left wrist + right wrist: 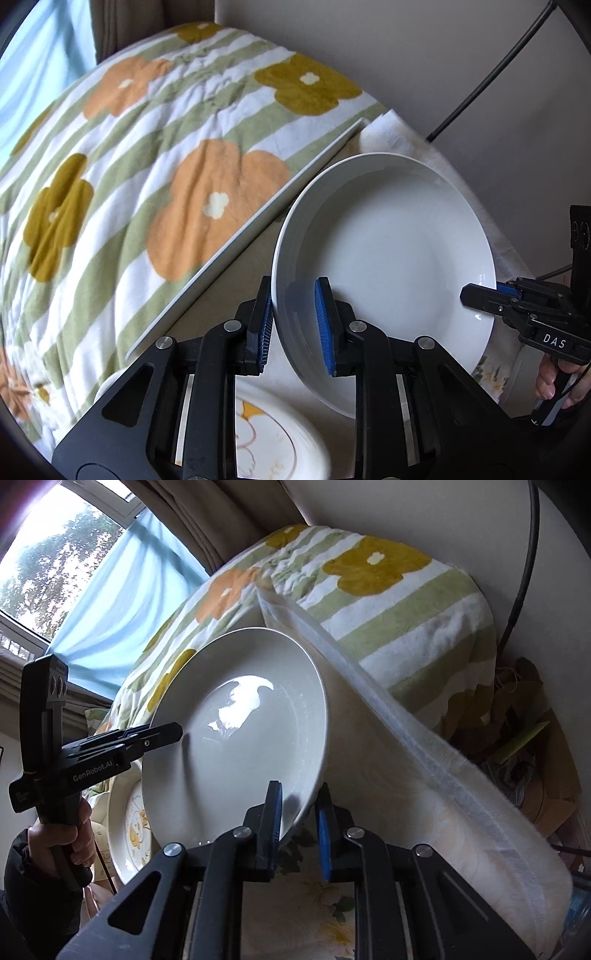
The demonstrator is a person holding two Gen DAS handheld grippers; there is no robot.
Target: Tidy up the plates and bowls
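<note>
- Behind, a blanket [155, 155] is spread from 9 to 12 o'clock.
- A white bowl [388, 251] is held tilted above the table [236, 266], gripped at both rims.
- A patterned plate [273, 439] is seen at 6 o'clock, under the bowl.
- The left gripper [295, 325] is clamped on the bowl's rim.
- The right gripper [299, 823] is likewise clamped on the opposite rim.

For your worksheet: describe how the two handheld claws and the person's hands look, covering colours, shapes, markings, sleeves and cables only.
Both claws are black linkage frames with silver pivot bolts and ribbed blue finger pads. The left claw reads "GenRobot.AI"; the right claw reads "DAS". Each has a black pistol-type handle. The left hand wears a dark sleeve, with a thin cable below it. Only fingers of the right hand show.
</note>
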